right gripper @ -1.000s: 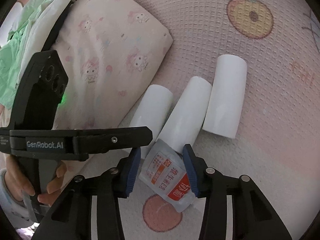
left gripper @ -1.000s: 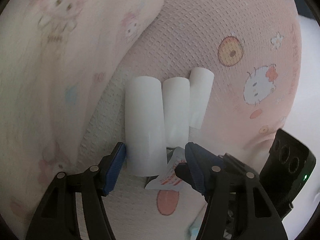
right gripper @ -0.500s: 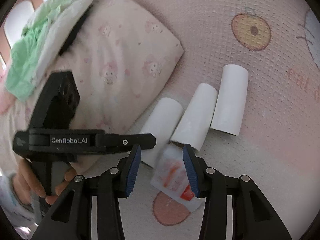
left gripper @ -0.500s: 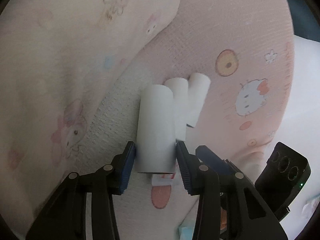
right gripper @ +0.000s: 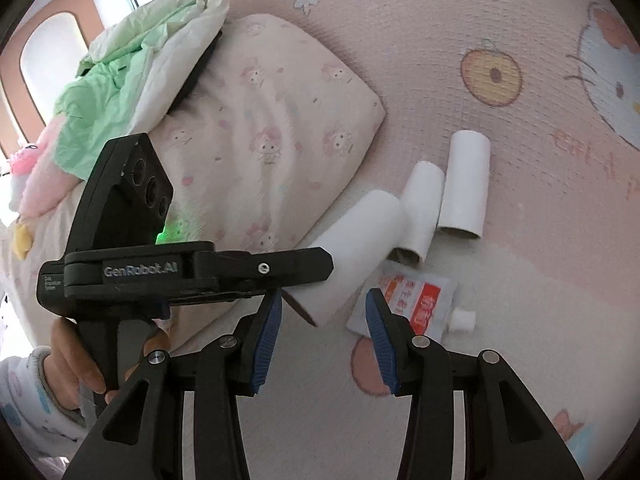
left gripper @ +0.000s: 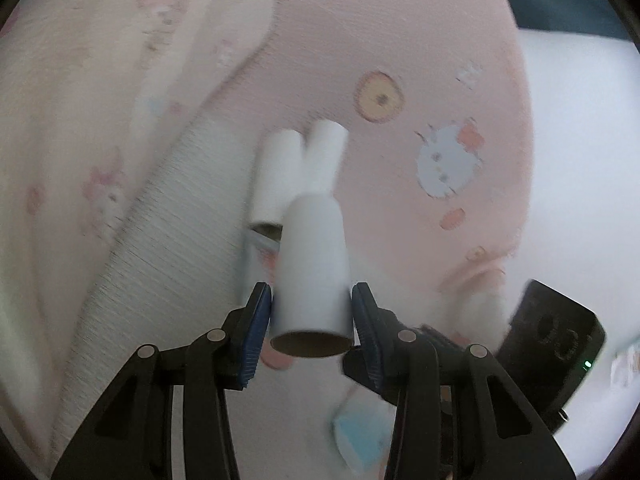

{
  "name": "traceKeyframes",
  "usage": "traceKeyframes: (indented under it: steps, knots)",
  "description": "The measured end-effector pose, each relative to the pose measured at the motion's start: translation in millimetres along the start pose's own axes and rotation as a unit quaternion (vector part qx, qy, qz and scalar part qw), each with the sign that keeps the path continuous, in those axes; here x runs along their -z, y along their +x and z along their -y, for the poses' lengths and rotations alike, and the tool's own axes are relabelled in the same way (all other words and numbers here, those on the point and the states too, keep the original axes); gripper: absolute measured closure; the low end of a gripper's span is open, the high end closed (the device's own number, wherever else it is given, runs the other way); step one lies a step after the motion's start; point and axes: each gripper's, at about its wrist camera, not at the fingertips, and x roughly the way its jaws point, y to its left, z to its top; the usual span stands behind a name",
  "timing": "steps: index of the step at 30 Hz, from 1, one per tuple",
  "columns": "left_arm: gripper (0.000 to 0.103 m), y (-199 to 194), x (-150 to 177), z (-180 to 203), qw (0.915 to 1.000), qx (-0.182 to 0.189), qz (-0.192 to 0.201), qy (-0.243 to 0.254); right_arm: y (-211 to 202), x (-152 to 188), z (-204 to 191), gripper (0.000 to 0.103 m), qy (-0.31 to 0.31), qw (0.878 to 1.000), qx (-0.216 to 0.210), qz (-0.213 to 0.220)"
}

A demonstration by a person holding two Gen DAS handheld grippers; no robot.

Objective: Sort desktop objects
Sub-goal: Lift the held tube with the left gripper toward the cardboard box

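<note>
Gripping one white cardboard tube (left gripper: 312, 268) by its near end, the left gripper (left gripper: 311, 312) has both blue pads pressed flat against the tube's sides, so the tube points away from the camera and sits tilted above the pink blanket (left gripper: 400, 200). Seen from the right wrist, that tube (right gripper: 352, 248) hangs just off the pillow's (right gripper: 272, 128) lower corner, held near its open mouth, probably so it can be carried off to wherever tubes are being gathered. To its right, two more tubes (right gripper: 420, 212) (right gripper: 466, 184) lie side by side on the blanket, touching or nearly so, waiting their turn. Just below them lies a flat red-and-white sachet (right gripper: 412, 296) with a small white cap, partly under the middle tube's end. Farther right and nearer, the right gripper (right gripper: 324, 334) hovers with its jaws wide apart and nothing between them, aimed roughly at the sachet, which looks like its likely target.
</note>
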Motion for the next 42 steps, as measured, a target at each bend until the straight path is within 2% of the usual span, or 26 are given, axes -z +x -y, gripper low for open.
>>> traceKeyframes:
  steps: [8, 12, 21, 27, 33, 37, 42]
  knots:
    - [0.057, 15, 36, 36, 0.996, -0.001, -0.05, 0.074, -31, 34, 2, 0.062, 0.023, 1.0, 0.012, 0.001]
    - [0.057, 24, 54, 49, 0.9943, 0.016, -0.074, 0.075, -53, 53, 7, 0.062, 0.044, 0.999, 0.029, 0.004]
    - [0.057, 40, 81, 87, 0.992, 0.047, -0.083, 0.082, -100, 74, 7, 0.062, 0.044, 0.995, 0.086, 0.02]
    - [0.057, 57, 107, 108, 0.9876, 0.041, -0.1, 0.113, -125, 94, 17, 0.062, 0.07, 0.992, 0.103, 0.027]
    - [0.06, 70, 132, 119, 0.9824, 0.014, -0.122, 0.141, -130, 120, 30, 0.062, 0.106, 0.987, 0.117, 0.014]
    - [0.063, 74, 137, 120, 0.981, 0.005, -0.135, 0.139, -130, 131, 34, 0.062, 0.12, 0.986, 0.118, 0.009]
    - [0.063, 70, 135, 119, 0.9811, 0.016, -0.138, 0.135, -132, 131, 32, 0.062, 0.118, 0.985, 0.126, 0.008]
